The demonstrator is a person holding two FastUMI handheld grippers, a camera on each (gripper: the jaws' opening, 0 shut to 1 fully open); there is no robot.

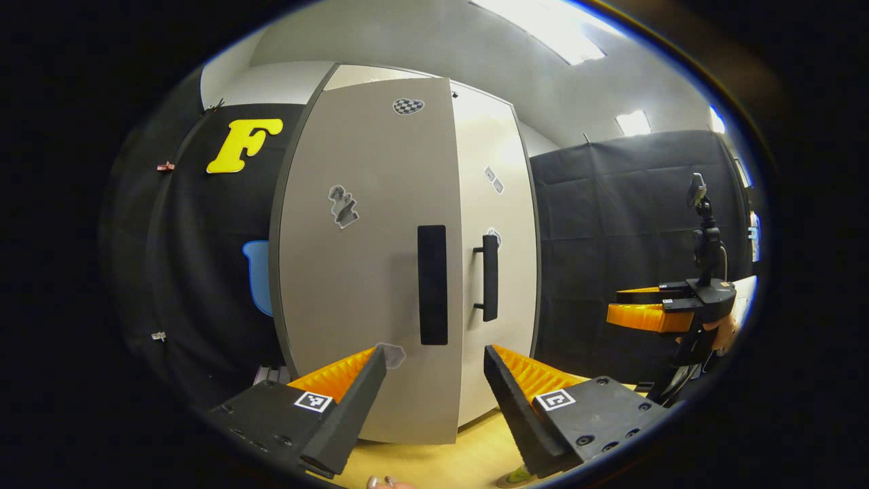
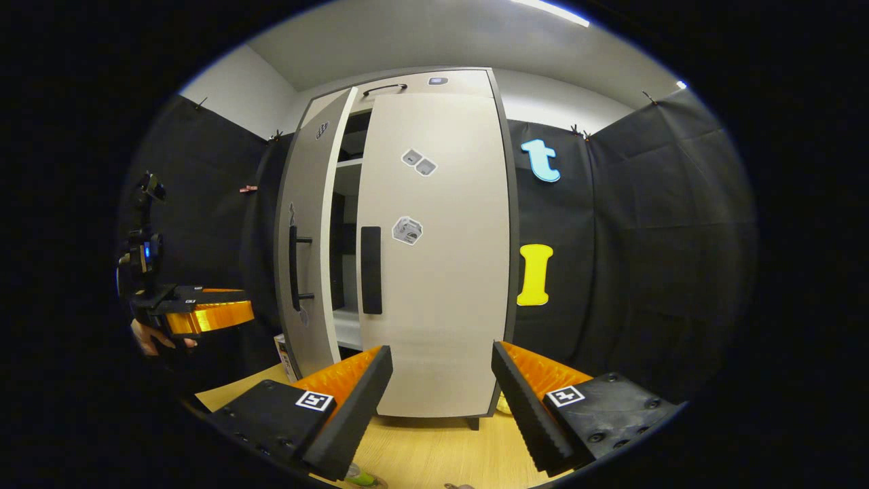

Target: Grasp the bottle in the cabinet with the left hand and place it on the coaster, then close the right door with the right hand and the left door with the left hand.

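Observation:
The tall pale cabinet stands on the wooden table [image 1: 434, 462]. Its left door [image 1: 366, 272] hangs part open, with its black handle [image 1: 432, 285] straight beyond my left gripper [image 1: 434, 353], which is open and holds nothing. In the right gripper view the right door [image 2: 434, 272] lies flat against the cabinet front or close to it. A dark gap [image 2: 346, 204] beside it shows shelves behind the left door [image 2: 305, 238]. My right gripper [image 2: 441, 348] is open and empty, facing the right door. A small greenish thing [image 2: 360, 477] peeks in at the bottom edge; I cannot tell what it is.
The right gripper [image 1: 669, 309] hangs in a hand at the right of the left gripper view. The left gripper [image 2: 197, 312] hangs at the left of the right gripper view. A small box [image 2: 280, 346] stands by the cabinet's left foot. Black cloth walls close in behind.

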